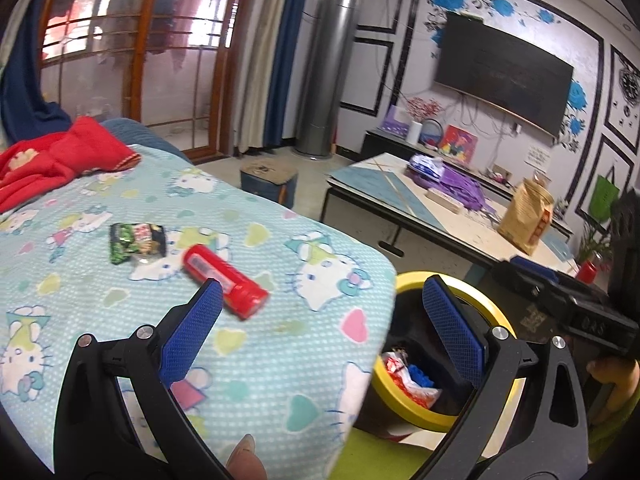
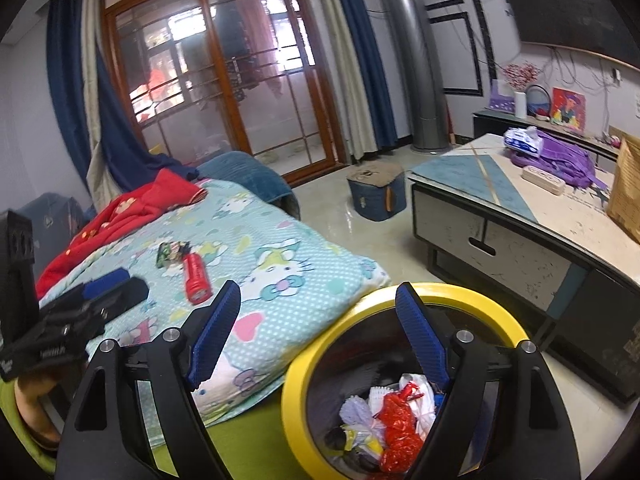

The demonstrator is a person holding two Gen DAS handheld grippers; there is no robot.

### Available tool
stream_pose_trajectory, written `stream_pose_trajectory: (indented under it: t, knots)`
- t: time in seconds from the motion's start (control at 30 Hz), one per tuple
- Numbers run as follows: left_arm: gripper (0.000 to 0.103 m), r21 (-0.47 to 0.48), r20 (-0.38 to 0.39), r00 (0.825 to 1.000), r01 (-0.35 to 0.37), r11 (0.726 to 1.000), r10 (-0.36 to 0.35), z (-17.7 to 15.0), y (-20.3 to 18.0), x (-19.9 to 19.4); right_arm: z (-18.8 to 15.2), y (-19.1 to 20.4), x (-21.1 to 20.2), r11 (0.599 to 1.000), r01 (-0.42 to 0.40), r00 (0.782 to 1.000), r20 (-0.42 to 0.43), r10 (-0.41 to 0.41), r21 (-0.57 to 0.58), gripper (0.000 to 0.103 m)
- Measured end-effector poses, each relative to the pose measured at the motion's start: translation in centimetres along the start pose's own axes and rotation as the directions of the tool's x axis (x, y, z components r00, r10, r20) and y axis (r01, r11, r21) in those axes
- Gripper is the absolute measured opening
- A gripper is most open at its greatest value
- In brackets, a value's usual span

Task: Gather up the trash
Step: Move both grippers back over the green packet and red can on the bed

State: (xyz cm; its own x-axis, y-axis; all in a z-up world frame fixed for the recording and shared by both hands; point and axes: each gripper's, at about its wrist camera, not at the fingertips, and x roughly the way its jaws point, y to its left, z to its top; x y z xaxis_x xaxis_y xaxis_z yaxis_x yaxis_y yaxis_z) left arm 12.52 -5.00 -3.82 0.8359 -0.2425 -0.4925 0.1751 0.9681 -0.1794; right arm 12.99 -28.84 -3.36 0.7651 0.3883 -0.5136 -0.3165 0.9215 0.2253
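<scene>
A red tube (image 1: pixel 224 280) and a green-and-black snack wrapper (image 1: pixel 136 242) lie on the cartoon-cat blanket (image 1: pixel 280 340). My left gripper (image 1: pixel 323 282) is open and holds nothing; its left finger is just in front of the tube. A yellow-rimmed trash bin (image 2: pixel 304 360) stands beside the bed with crumpled wrappers (image 2: pixel 400 420) inside. Above the bin's near side my right gripper (image 2: pixel 319 288) is open and holds nothing. The right wrist view also shows the tube (image 2: pixel 196 278), the wrapper (image 2: pixel 172 254) and the left gripper (image 2: pixel 132 282). The right gripper (image 1: pixel 520 270) shows at the right of the left wrist view.
A red garment (image 1: pixel 52 160) lies at the bed's far end. A low coffee table (image 2: pixel 500 240) stands right of the bin, with a purple backpack (image 2: pixel 564 160) and a brown paper bag (image 1: pixel 528 216). A blue stool (image 2: pixel 376 192) sits on the floor beyond.
</scene>
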Motion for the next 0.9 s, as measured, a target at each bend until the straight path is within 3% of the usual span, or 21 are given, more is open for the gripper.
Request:
stream_pose_trajectory:
  t: [0.43,0.7,0.9]
  knots:
    - [0.092,-0.129,0.032,0.994,-0.104,0.986,0.109,0.9,6.0,-1.1,-0.3,5.4,3.0,0.990,-0.101,0.993,-0.069,0.095,-0.097,0.077]
    - [0.092,-0.228,-0.002,0.980,-0.194,0.954,0.198,1.7,10.6,-0.5,-1.1,9.6,7.7,0.970,-0.173,0.977,-0.156,0.147,-0.169,0.078]
    - [0.092,-0.315,-0.046,0.975,-0.220,0.923,0.217,2.5,14.6,0.5,-1.3,12.0,12.2,0.954,-0.218,0.958,-0.230,0.169,-0.205,0.078]
